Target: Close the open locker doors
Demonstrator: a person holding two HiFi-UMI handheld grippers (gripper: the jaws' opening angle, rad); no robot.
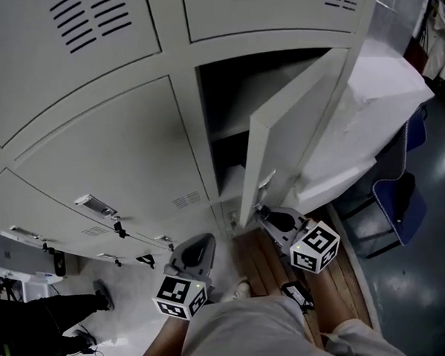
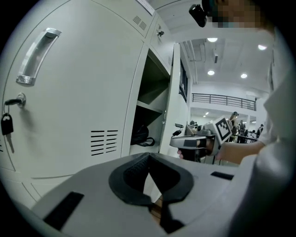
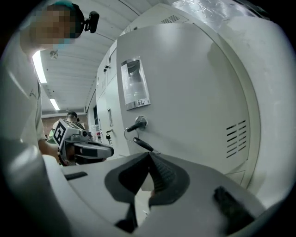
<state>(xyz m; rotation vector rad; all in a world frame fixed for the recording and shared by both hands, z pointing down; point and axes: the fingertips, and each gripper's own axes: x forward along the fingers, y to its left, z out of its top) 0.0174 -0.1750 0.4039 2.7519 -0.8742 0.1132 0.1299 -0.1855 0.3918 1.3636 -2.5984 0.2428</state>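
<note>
One locker door (image 1: 301,117) stands half open at one o'clock, so I judge the closing not yet done; the neighbouring doors (image 1: 117,149) look shut. It is flat, smooth, pale painted metal. My left gripper (image 1: 205,241) and right gripper (image 1: 264,210) are pinched together and empty, the right just beside the door's edge.

We cannot tell what the dark thing (image 2: 141,135) on a shelf in the open locker (image 2: 150,88) is, and in the head view the door (image 1: 294,125) hides the locker's right side. The top lockers (image 1: 88,32) are cut off by the upper edge, and the chair (image 1: 394,218) is half hidden under a white cover (image 1: 375,106).
</note>
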